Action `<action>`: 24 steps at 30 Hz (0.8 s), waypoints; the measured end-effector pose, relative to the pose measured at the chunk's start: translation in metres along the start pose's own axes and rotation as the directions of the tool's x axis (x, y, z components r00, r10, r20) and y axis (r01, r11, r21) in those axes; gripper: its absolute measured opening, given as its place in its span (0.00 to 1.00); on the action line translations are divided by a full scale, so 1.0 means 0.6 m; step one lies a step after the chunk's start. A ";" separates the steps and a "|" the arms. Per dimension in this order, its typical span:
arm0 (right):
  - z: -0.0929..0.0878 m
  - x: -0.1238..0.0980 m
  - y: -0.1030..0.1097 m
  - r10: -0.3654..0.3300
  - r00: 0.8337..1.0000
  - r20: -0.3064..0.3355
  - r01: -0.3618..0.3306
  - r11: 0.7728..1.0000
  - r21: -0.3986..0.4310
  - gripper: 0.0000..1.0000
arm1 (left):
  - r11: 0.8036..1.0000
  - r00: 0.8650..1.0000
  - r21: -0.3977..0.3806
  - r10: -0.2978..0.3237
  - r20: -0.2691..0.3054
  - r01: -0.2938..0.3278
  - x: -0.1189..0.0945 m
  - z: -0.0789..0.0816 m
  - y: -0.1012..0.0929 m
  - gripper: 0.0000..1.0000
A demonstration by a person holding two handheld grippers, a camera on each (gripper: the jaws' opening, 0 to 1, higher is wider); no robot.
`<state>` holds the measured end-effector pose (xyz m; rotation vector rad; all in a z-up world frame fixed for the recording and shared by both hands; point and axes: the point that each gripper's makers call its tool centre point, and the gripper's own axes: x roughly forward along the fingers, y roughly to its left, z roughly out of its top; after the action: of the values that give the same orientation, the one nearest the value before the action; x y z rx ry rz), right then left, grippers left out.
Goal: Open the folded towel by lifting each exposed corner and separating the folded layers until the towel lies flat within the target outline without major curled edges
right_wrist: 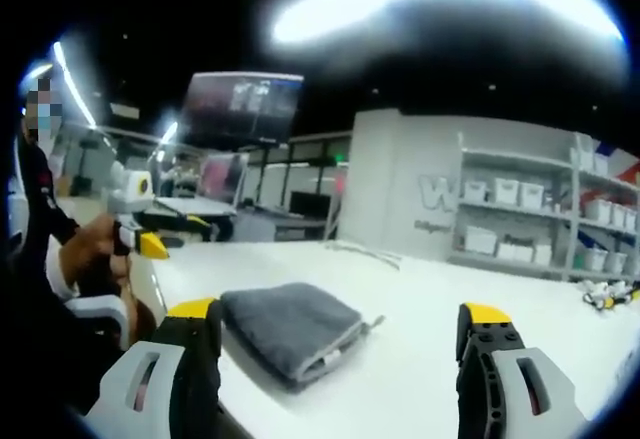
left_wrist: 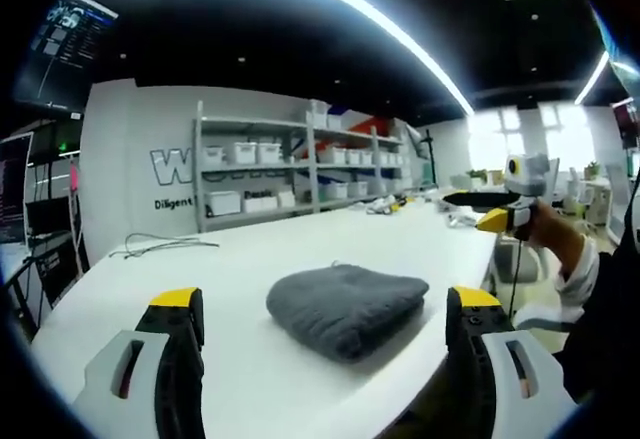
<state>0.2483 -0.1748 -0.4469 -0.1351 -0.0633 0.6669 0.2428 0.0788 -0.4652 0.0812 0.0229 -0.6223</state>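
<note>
Folded dark grey terry towel (left_wrist: 347,306) lies on a long white table (left_wrist: 250,259), still in a thick, rounded bundle of layers. In the left gripper view, the left gripper (left_wrist: 325,324) stands with its two yellow-tipped grey jaws spread wide and holding nothing; the towel sits between and just beyond the jaw tips, nearer the right jaw, apart from both. At the right edge of that view a hand (left_wrist: 548,227) holds the right gripper above the table's far side. Grey metal shelving with white storage bins (left_wrist: 290,174) stands against the wall behind.

In the right gripper view, the right gripper (right_wrist: 340,324) also has its jaws wide apart and empty. The towel (right_wrist: 292,329) lies just beside the left jaw, possibly touching it, though blur makes that hard to tell. The left gripper (right_wrist: 150,229) hovers at the left.
</note>
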 end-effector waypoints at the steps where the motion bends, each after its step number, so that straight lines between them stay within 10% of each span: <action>1: 0.001 0.000 -0.001 0.000 1.000 0.001 0.000 1.000 -0.001 0.99 | 1.000 1.000 0.001 0.001 -0.005 -0.001 0.000 -0.001 0.000 0.99; 24: -0.001 -0.007 -0.016 -0.023 1.000 -0.011 0.023 1.000 -0.010 1.00 | 1.000 1.000 0.025 -0.006 -0.001 0.006 0.002 0.007 -0.010 1.00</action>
<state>0.2510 -0.1846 -0.4462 -0.1469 -0.0575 0.6432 0.2400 0.0727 -0.4618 0.1052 0.0161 -0.6289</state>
